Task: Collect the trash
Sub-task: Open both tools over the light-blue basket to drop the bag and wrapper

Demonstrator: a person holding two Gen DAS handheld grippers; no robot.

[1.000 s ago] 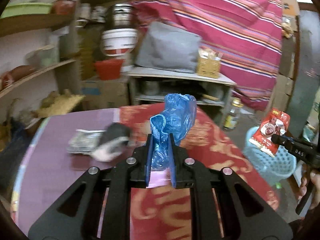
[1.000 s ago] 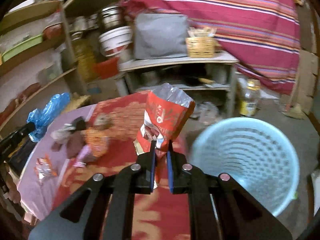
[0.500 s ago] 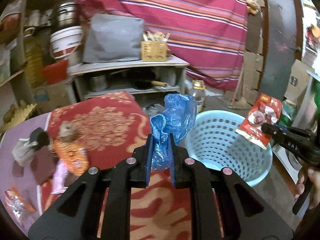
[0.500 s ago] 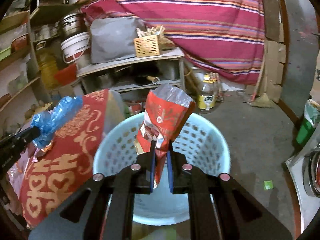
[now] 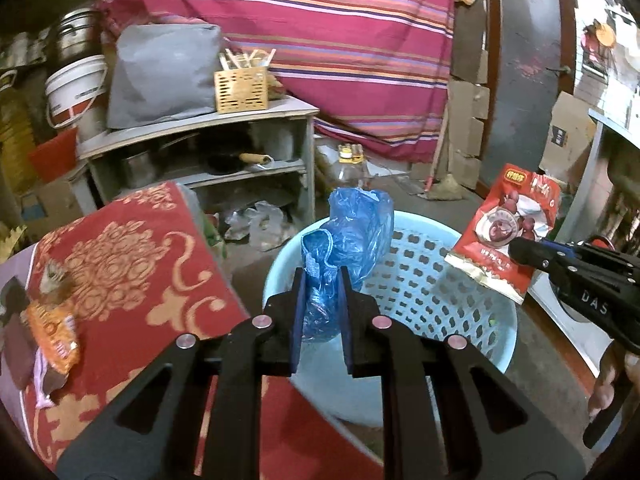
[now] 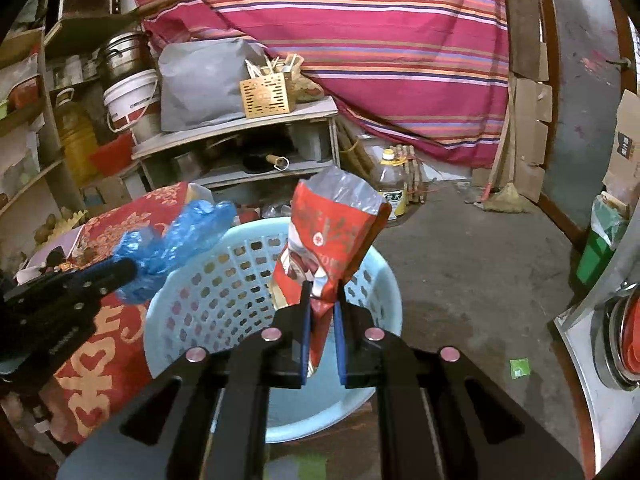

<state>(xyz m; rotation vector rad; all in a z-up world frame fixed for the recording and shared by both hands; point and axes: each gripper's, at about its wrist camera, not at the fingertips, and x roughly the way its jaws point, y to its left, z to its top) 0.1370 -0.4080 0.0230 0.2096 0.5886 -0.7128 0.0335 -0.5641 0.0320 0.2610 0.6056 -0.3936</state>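
My left gripper (image 5: 322, 280) is shut on a crumpled blue plastic bag (image 5: 352, 236), held over the near rim of a light blue perforated basket (image 5: 424, 304) on the floor. From the right wrist view the same blue bag (image 6: 176, 244) hangs over the basket's left rim (image 6: 160, 312). My right gripper (image 6: 322, 292) is shut on a red snack packet (image 6: 332, 240), upright above the basket's inside. In the left wrist view that red packet (image 5: 508, 232) hangs over the basket's right side, with the right gripper's fingers (image 5: 532, 254) clamped on it.
A table with a red and gold patterned cloth (image 5: 120, 280) stands left of the basket, with an orange wrapper (image 5: 52, 336) and other scraps on it. Behind are a grey shelf unit (image 5: 200, 148), an oil bottle (image 6: 394, 196), a white bucket (image 6: 132, 100) and a striped curtain (image 6: 360, 40).
Both grippers swung right, from over the table to above the blue basket, each still holding its piece of trash. The table has slid to the left of both views.
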